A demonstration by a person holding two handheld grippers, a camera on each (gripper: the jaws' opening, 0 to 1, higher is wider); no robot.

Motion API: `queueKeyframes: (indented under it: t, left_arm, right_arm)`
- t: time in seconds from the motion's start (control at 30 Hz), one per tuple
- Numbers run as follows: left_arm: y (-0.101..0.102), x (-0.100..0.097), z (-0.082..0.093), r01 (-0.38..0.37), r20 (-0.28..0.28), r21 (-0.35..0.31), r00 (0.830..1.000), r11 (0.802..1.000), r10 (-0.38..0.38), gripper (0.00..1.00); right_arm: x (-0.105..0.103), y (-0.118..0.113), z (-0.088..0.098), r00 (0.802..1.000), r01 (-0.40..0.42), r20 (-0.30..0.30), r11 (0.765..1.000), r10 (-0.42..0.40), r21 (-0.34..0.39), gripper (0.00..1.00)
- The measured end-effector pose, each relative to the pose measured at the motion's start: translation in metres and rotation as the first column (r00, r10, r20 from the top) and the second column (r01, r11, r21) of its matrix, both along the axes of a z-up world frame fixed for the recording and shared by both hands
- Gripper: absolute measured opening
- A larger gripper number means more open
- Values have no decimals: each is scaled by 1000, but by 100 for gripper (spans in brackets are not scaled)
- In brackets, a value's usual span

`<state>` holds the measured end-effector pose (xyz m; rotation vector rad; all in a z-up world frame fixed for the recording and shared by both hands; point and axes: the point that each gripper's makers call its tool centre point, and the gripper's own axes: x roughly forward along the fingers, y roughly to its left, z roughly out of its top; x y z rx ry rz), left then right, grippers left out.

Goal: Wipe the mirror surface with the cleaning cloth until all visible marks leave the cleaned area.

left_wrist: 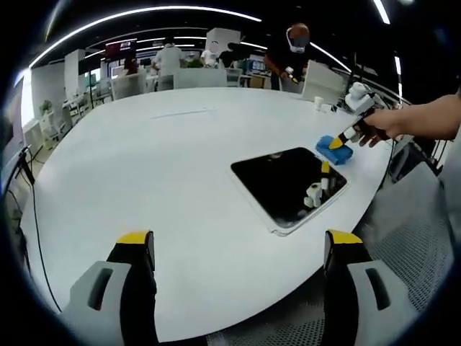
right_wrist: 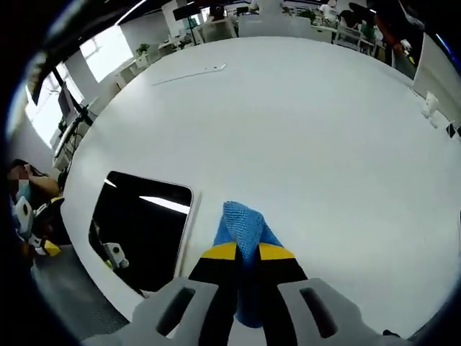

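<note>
A dark rectangular mirror point(left_wrist: 289, 184) with a white frame lies flat on the white table point(left_wrist: 166, 166) near its right edge. In the right gripper view the mirror point(right_wrist: 140, 227) lies to the left of my jaws. My right gripper point(right_wrist: 247, 252) is shut on a blue cleaning cloth point(right_wrist: 243, 234), which rests on the table just beside the mirror's edge. From the left gripper view the right gripper point(left_wrist: 337, 142) pinches the cloth point(left_wrist: 334, 150) at the mirror's far corner, held by a person's hand point(left_wrist: 385, 126). My left gripper point(left_wrist: 238, 249) stands open above the table's near edge, holding nothing.
A thin pen-like object point(right_wrist: 189, 75) lies far out on the table. Small white items point(left_wrist: 320, 103) sit at the table's far right edge. Chairs, desks and people point(left_wrist: 292, 54) stand beyond the table. Grey floor point(left_wrist: 403, 223) shows right of the table's edge.
</note>
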<state>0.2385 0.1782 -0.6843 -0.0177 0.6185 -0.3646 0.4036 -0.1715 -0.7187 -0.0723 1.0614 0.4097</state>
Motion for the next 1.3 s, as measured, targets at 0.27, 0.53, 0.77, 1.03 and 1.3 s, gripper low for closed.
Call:
queueKeyframes:
  t: [0.27,0.53,0.77,1.03,1.3]
  left_arm:
    - [-1,0,0,3,3,-1,1000,1000,-3,96]
    - [-2,1,1,8,7,-8,1000,1000,-8,96]
    - [-3,1,-1,20,7,-11,1000,1000,-20,96]
    - [-5,0,0,27,4,-16,1000,1000,-27,96]
    - [-7,-1,0,38,2,-16,999,999,-38,96]
  right_arm:
    - [15,22,26,1000,16,14,999,-17,51,3]
    - [12,53,19,999,2,-35,999,0,51,3]
    - [11,72,2,999,15,-42,999,-14,32,3]
    - [5,84,-16,997,12,-82,1000,-11,16,3]
    - [7,89,-17,995,37,-96,999,-34,26,2]
